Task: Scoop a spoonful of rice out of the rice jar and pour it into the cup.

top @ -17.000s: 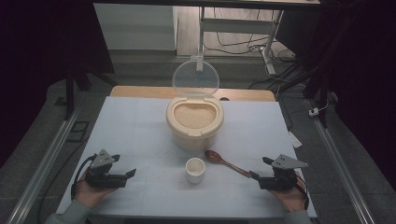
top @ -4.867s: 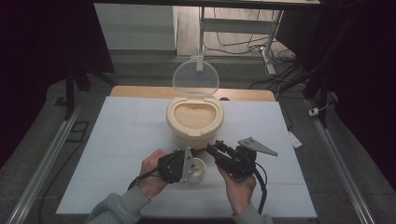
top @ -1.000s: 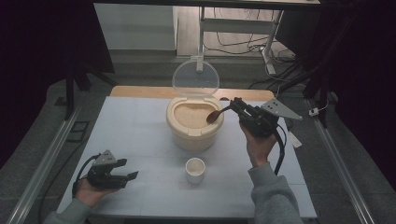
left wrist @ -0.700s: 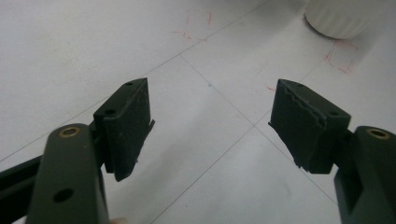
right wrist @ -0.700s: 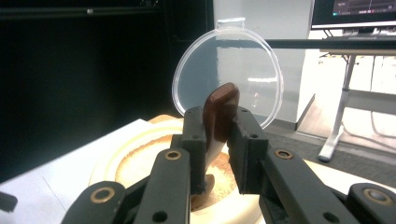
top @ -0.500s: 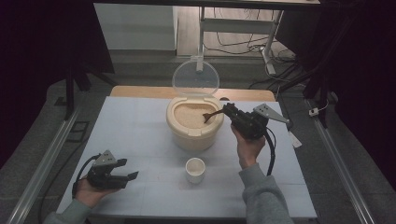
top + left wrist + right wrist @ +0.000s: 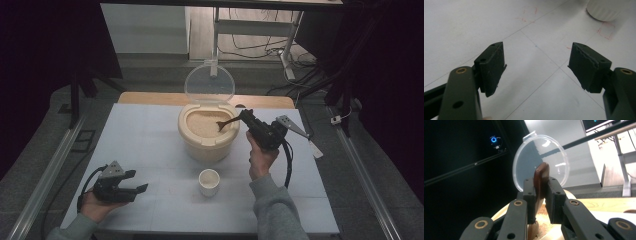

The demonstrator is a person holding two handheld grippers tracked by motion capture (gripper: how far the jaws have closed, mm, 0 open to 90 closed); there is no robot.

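A cream tub of rice stands mid-table, its clear round lid hinged up behind it. My right gripper hangs over the tub's right rim, shut on the handle of a brown wooden spoon whose bowl dips into the rice. Its jaws have just been closing tighter on that handle. In the right gripper view the handle stands up between the pads of the right gripper, with the lid behind. My left gripper rests at the front left, open and holding nothing.
A small white cup stands in front of the tub, between the two hands; its base is at the top right of the left gripper view. The pale table has faint red marks. Dark floor and rails flank it.
My right gripper has come down and slightly left with the spoon, lowering its bowl from above the tub into the rice. The left hand has stayed put.
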